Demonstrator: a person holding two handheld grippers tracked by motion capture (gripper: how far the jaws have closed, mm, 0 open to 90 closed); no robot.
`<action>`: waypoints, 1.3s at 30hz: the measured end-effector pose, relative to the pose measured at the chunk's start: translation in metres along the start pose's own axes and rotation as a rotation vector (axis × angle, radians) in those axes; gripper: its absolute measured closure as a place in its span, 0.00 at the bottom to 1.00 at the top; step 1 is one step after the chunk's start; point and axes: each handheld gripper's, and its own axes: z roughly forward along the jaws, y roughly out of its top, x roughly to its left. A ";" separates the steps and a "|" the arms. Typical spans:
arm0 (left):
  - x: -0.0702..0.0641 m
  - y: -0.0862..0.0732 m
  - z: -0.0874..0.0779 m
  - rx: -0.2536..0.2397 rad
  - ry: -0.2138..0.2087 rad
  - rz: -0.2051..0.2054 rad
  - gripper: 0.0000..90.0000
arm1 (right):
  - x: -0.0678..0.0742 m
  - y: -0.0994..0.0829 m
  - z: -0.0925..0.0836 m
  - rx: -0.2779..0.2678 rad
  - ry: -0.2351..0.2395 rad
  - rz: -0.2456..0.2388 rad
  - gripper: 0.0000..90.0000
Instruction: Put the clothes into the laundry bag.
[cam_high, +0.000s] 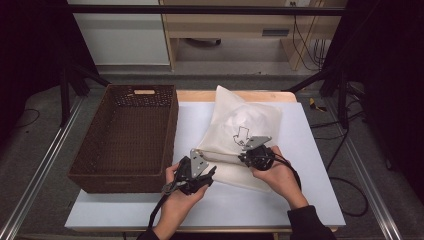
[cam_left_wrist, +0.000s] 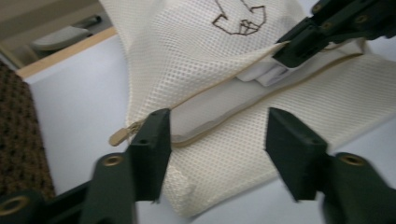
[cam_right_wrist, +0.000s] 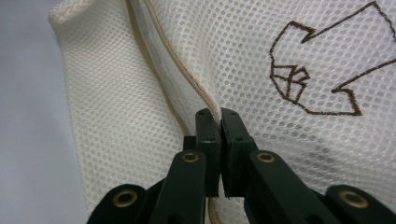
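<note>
Pinching mesh bag (cam_right_wrist: 140, 116) edge, right claw (cam_right_wrist: 220, 116); left claw (cam_left_wrist: 215, 135) open.

The mesh bag (cam_high: 235, 135) is cream white with a fine pattern of small holes, a beige zipper (cam_left_wrist: 224, 123) and a brown embroidered outline figure (cam_right_wrist: 322, 74). The woven basket (cam_high: 125, 135) is dark brown. The table (cam_high: 300, 150) is pale blue-white. Both grippers are black with brass-coloured rivets.
</note>
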 end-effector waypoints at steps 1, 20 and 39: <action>0.000 -0.001 0.001 -0.004 0.012 0.000 0.38 | 0.000 0.000 0.000 0.001 0.001 -0.003 0.97; 0.007 -0.023 0.039 0.104 0.118 -0.084 0.30 | 0.000 0.000 -0.004 0.002 0.005 -0.018 0.97; 0.010 -0.034 0.039 0.128 0.090 -0.159 0.79 | -0.002 -0.001 -0.005 0.004 0.010 -0.015 0.97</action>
